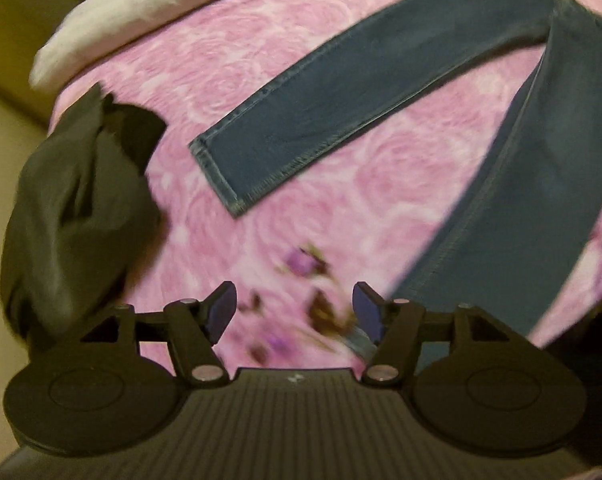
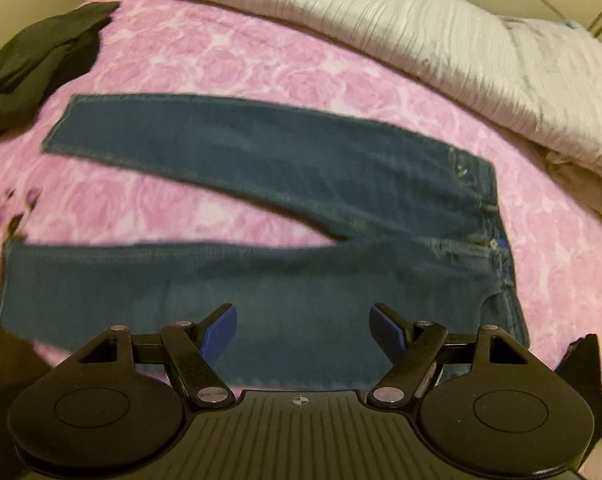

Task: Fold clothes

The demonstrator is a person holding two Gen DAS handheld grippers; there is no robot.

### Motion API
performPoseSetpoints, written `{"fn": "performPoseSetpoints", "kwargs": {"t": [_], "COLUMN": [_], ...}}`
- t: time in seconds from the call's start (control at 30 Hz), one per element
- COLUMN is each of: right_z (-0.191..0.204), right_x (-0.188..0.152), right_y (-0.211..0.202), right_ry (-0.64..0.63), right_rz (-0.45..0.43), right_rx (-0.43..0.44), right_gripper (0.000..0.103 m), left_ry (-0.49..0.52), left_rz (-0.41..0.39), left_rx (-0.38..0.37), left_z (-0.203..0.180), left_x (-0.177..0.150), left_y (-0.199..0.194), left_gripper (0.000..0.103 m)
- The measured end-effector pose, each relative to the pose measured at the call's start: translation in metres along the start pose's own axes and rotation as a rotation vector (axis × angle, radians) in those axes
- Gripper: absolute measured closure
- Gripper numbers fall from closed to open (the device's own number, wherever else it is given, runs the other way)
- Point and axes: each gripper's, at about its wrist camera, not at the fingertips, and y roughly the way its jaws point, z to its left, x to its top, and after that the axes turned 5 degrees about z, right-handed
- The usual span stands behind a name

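A pair of blue jeans (image 2: 301, 208) lies spread flat on a pink rose-patterned bedspread (image 2: 261, 60), legs splayed in a V to the left, waistband to the right. In the left wrist view both legs of the jeans (image 1: 341, 108) show, one hem ending mid-frame. My left gripper (image 1: 295, 312) is open above the bedspread, just left of the near leg's hem. My right gripper (image 2: 301, 330) hangs open over the near leg's thigh, nothing between its fingers.
A crumpled black garment (image 1: 73, 216) lies at the bed's left edge, also the black garment (image 2: 37, 68) in the right wrist view. A white quilt (image 2: 441, 40) is bunched along the far side. Another dark item (image 2: 585, 364) pokes in at the lower right.
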Motion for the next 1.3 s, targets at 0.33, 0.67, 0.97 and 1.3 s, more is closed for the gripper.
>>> {"fn": "performPoseSetpoints", "kwargs": {"t": [0.33, 0.67, 0.97, 1.3], "right_z": [-0.101, -0.144, -0.153, -0.162], "right_x": [-0.109, -0.149, -0.162, -0.186], "right_y": [-0.031, -0.063, -0.077, -0.072], "right_ry": [-0.108, -0.063, -0.011, 0.041], "right_rz": [-0.078, -0.098, -0.133, -0.116], "right_rx": [0.044, 0.039, 0.022, 0.019], "right_gripper": [0.026, 0.026, 0.026, 0.026], "left_ry": [-0.379, -0.314, -0.282, -0.242], "left_rz": [-0.047, -0.079, -0.134, -0.123], "left_rx": [-0.011, 0.044, 0.053, 0.054], "left_z": [-0.151, -0.213, -0.224, -0.239], "left_x": [-0.049, -0.037, -0.028, -0.031], "left_y": [-0.133, -0.183, -0.196, -0.187], "left_gripper": [0.041, 0.041, 0.04, 0.04]}}
